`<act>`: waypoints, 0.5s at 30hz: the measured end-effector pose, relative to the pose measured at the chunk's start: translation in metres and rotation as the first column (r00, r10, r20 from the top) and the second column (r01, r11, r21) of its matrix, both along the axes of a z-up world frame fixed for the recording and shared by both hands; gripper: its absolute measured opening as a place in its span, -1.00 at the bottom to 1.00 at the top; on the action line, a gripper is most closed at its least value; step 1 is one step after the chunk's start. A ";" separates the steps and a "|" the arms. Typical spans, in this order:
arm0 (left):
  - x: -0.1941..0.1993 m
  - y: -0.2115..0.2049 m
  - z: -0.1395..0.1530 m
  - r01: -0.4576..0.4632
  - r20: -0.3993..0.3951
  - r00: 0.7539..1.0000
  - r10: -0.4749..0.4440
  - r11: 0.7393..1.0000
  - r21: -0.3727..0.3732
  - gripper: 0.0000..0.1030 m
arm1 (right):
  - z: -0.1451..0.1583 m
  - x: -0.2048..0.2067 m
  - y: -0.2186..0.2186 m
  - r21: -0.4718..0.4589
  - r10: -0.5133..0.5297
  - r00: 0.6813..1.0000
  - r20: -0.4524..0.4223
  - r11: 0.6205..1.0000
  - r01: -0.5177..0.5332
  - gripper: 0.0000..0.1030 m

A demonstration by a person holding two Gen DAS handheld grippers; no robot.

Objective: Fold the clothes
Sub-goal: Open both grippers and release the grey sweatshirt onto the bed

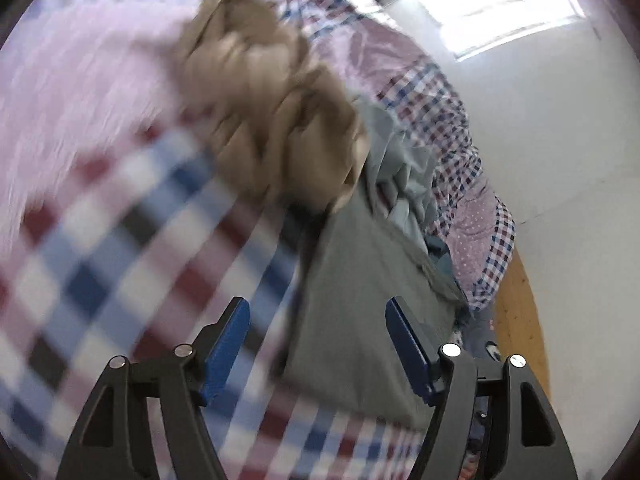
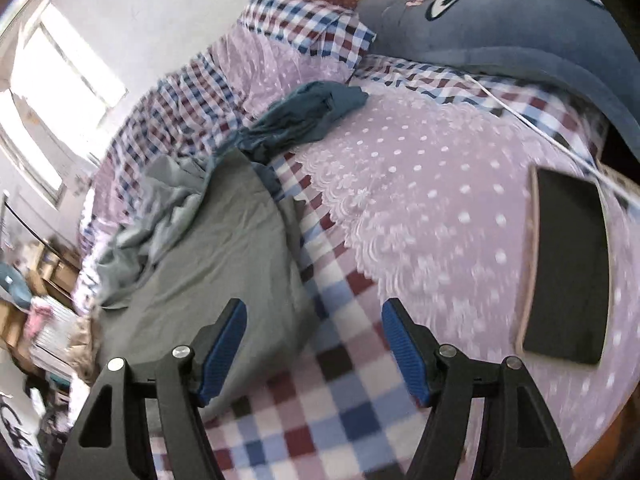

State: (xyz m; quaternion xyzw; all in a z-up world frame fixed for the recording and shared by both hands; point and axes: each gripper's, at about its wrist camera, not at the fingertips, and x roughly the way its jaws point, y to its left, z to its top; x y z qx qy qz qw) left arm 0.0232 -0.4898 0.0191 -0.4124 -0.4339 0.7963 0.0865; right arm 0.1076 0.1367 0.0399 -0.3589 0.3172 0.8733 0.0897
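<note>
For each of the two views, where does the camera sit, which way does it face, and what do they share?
Left wrist: on the left gripper, angled down at a crumpled tan garment and a flat grey-green folded garment; blue-padded fingers apart, empty.
Right wrist: on the right gripper, angled down across the checked and lilac dotted bedspread toward a black tablet; fingers apart, empty.
Shared: grey-green garment, bedspread, window.

A: Both views were daylit, right?
B: Yeah. The window [image 1: 508, 8] was blown out white in the left wrist view, same in the right [image 2: 60, 64]. Wall glared pale.
A: Blur?
B: Heavy motion smear on the checked bedspread [image 1: 100, 248] and tan garment [image 1: 272, 120] at left; the right was sharper, with its lower checks and left edge soft.
A: Distortion?
B: Fisheye bending, dark vignette in the corners. Shadows were soft, no hard edges.
</note>
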 end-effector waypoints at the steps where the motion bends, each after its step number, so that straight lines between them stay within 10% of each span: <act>1: 0.008 0.002 -0.006 0.000 0.018 1.000 0.000 1.000 0.016 0.45 | 0.000 0.007 -0.004 -0.006 0.001 1.000 -0.013 1.000 -0.002 0.43; 9: 0.026 0.032 -0.036 0.022 0.038 0.999 -0.029 0.981 0.193 0.45 | -0.020 0.010 -0.022 -0.116 0.059 0.998 -0.024 0.991 -0.061 0.43; 15: 0.016 0.040 -0.036 -0.012 -0.001 1.000 0.012 0.986 0.164 0.40 | -0.029 0.006 -0.021 -0.201 0.043 0.998 -0.037 0.978 -0.050 0.43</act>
